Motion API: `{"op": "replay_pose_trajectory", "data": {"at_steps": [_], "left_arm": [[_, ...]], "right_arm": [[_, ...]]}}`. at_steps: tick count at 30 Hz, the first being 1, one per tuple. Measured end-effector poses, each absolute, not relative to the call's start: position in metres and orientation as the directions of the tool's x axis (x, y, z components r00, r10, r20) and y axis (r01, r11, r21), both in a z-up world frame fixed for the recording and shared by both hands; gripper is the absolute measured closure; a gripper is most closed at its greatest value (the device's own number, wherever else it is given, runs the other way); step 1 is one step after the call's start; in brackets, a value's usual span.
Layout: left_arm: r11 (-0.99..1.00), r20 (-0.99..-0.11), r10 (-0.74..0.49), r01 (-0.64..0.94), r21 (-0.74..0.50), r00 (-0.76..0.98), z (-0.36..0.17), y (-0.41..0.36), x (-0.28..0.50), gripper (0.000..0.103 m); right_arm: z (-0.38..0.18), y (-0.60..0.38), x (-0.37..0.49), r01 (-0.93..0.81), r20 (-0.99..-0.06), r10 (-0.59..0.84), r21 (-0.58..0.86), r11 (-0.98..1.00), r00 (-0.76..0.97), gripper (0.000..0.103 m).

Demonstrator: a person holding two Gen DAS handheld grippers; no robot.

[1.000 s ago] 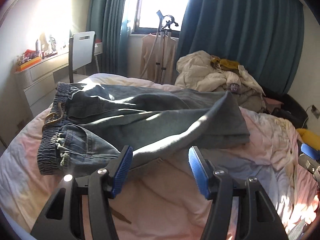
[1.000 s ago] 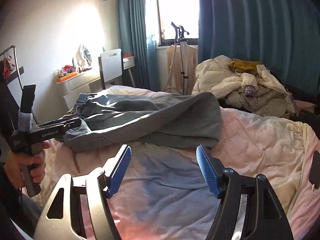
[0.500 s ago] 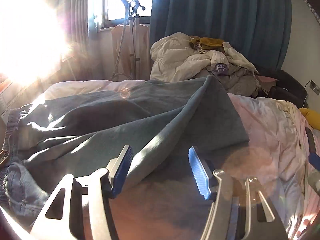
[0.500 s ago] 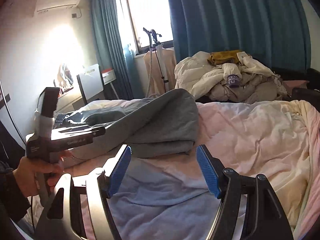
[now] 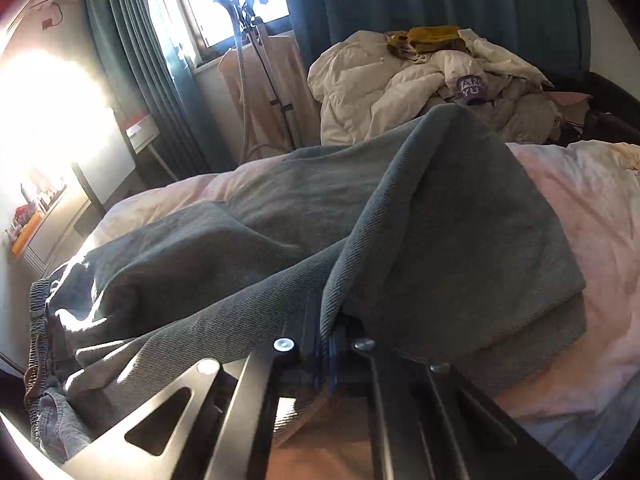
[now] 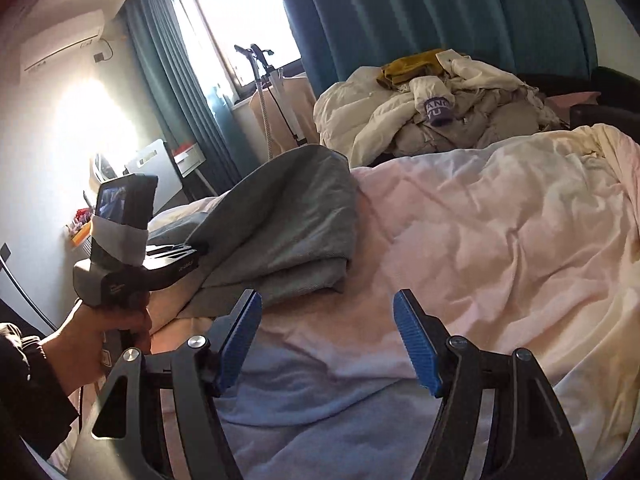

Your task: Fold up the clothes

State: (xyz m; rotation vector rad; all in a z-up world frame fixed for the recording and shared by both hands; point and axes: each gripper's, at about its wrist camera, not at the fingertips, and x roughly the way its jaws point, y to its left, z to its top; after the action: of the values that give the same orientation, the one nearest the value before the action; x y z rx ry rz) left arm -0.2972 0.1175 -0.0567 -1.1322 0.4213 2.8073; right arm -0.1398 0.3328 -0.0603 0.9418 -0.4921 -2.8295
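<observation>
Grey-blue jeans [image 5: 360, 220] lie folded lengthwise on the bed, with the elastic waistband [image 5: 38, 320] at the left. My left gripper [image 5: 329, 344] is closing: its blue pads meet on the raised fold edge of a trouser leg and the denim is pinched between them. The right wrist view shows that left gripper [image 6: 192, 256], held by a hand [image 6: 108, 336], reaching into the jeans [image 6: 288, 224] from the left. My right gripper [image 6: 328, 340] stands open over the pink duvet, just short of the jeans' folded end, with nothing between its fingers.
The pale pink and blue duvet [image 6: 500, 220] covers the bed to the right. A heap of cream and grey clothes [image 6: 432, 112] sits at the bed's far side. A garment steamer stand [image 5: 248, 60] is by the window, and a desk and white chair [image 6: 156, 160] are at the left.
My left gripper has moved in onto the jeans and shut on the raised fold edge. The right gripper has dropped lower and rolled, and is still open.
</observation>
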Motion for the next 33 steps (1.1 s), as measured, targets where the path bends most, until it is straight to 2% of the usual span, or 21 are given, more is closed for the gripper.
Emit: {"op": "replay_pose_trajectory", "data": {"at_steps": [3,10,18,25,33], "left_arm": [[-0.965,-0.672,0.019,-0.189,0.181,-0.74,-0.038,0.115,-0.272,0.102],[-0.954,-0.619,0.085,-0.243,0.175,-0.781,-0.004,0.092,-0.188,0.102],[-0.967,-0.658,0.143,-0.246,0.066,-0.739,-0.024,0.057,-0.088,0.102],[-0.979,-0.694,0.196,-0.177,-0.1,-0.693,-0.05,0.038,-0.076,0.102],[-0.967,-0.665,0.253,-0.194,-0.163,-0.702,-0.055,0.032,-0.08,0.102]], "right_arm": [[-0.059,0.333,-0.136,0.017,-0.554,-0.22,0.347,-0.938,-0.803,0.034],[-0.047,0.333,-0.119,0.029,-0.53,-0.215,0.337,-0.941,-0.82,0.034],[-0.03,0.32,-0.097,0.087,-0.503,-0.237,0.303,-0.949,-0.831,0.034],[-0.029,0.297,-0.091,0.158,-0.545,-0.303,0.298,-0.942,-0.782,0.034],[-0.032,0.264,-0.09,0.208,-0.595,-0.329,0.264,-0.942,-0.733,0.034]]}}
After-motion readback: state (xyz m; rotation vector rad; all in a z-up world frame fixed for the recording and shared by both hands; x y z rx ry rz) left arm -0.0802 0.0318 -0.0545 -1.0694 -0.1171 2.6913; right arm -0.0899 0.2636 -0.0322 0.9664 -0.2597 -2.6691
